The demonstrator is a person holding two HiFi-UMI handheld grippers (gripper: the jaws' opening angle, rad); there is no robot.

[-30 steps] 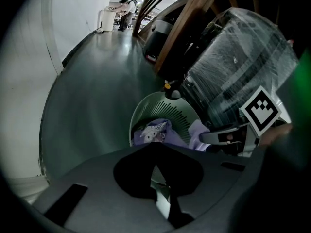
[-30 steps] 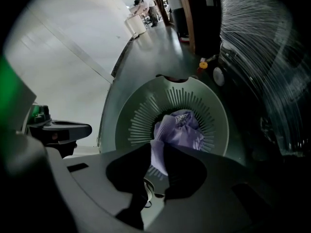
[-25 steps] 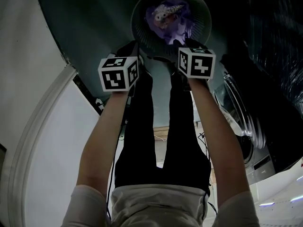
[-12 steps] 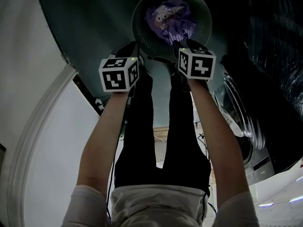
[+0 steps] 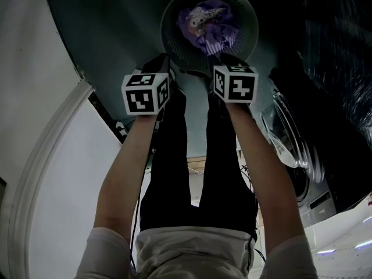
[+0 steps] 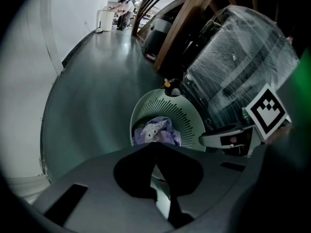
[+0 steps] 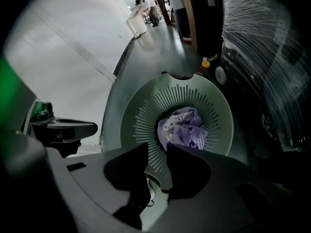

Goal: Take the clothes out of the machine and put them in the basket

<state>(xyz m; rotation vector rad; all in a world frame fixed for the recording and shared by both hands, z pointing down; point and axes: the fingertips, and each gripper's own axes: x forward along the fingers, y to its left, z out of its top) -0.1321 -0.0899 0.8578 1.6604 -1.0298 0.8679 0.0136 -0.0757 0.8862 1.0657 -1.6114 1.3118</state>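
Head view: I look down past my arms. Both tools point down over the near edge of the basket (image 5: 174, 16), which stands on the floor at the far end of my reach. My left gripper (image 5: 156, 63) is by its near left rim and my right gripper (image 5: 228, 57) by its near right rim. A purple bundle of clothes (image 5: 209, 25) lies at the bottom of the basket. The washing machine (image 5: 296, 150) is to my right, nearer to me than the basket. I cannot see into its drum from here.

Left gripper view: the left gripper (image 6: 155, 147) has its tips together and nothing between them. Beyond the tips are the slotted wall of the basket (image 6: 187, 120) and the clothes (image 6: 156, 132).

Right gripper view: the right gripper (image 7: 157, 152) stands narrowly apart, and its jaws have just been closing. Only the basket (image 7: 146, 115) shows through the gap, so it holds nothing. The clothes (image 7: 187, 127) sit just beyond, not touched.

As I judge it, at least one load is delivered and both tools are free. What remains is to go back to the machine and check for more. Whether any is left I cannot tell.
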